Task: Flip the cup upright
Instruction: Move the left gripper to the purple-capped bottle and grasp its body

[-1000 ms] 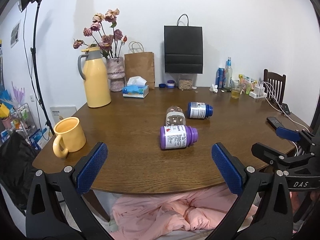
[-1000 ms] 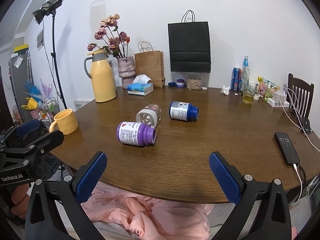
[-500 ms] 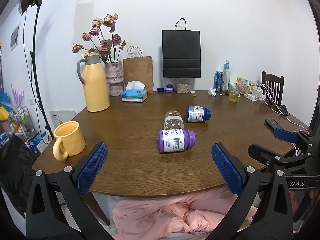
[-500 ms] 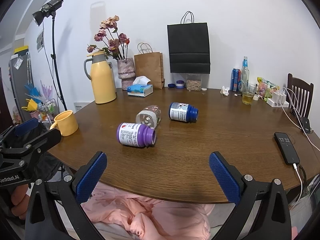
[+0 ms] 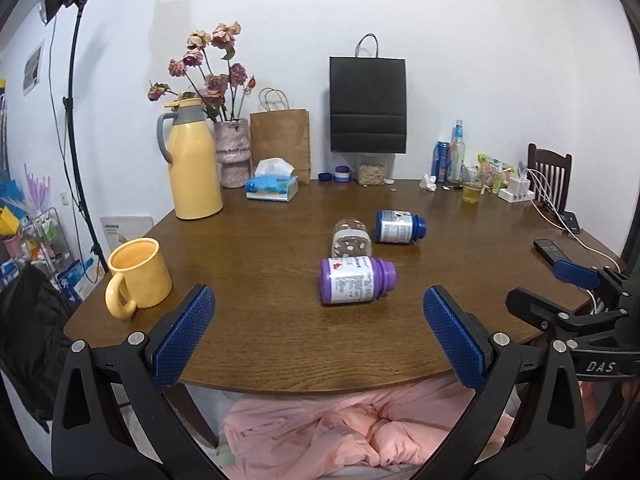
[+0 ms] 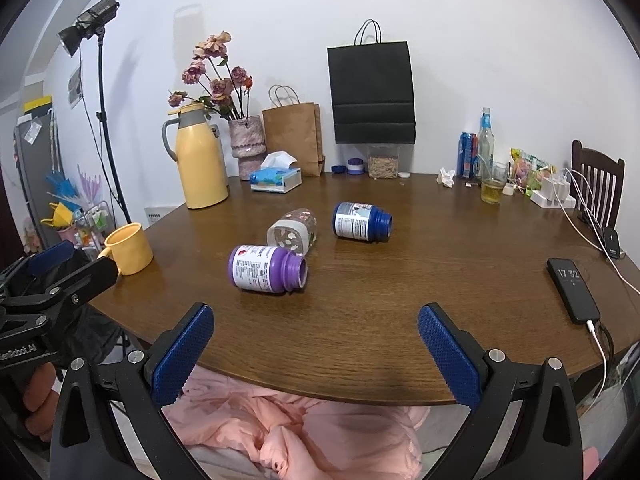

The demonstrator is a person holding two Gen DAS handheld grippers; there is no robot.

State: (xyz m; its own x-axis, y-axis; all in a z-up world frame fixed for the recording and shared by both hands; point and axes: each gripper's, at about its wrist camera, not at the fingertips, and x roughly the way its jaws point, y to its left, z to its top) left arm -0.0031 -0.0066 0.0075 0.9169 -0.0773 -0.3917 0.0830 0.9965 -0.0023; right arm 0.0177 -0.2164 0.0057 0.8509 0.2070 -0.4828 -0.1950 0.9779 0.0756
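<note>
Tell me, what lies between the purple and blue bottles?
A clear glass cup on its side, between purple bottle and blue bottle; right wrist view.

Left tongs [image 5: 319,334] and right tongs [image 6: 316,350]: both level, pointing forward, jaws spread wide, nothing between the 2 blue pads [image 5: 185,334] of each.

Glossy wood table [image 5: 248,248], plastic bottles [image 5: 356,280], clear glass jar [image 5: 351,237], paper bags [image 5: 367,104], pink cloth [image 5: 340,432].
</note>
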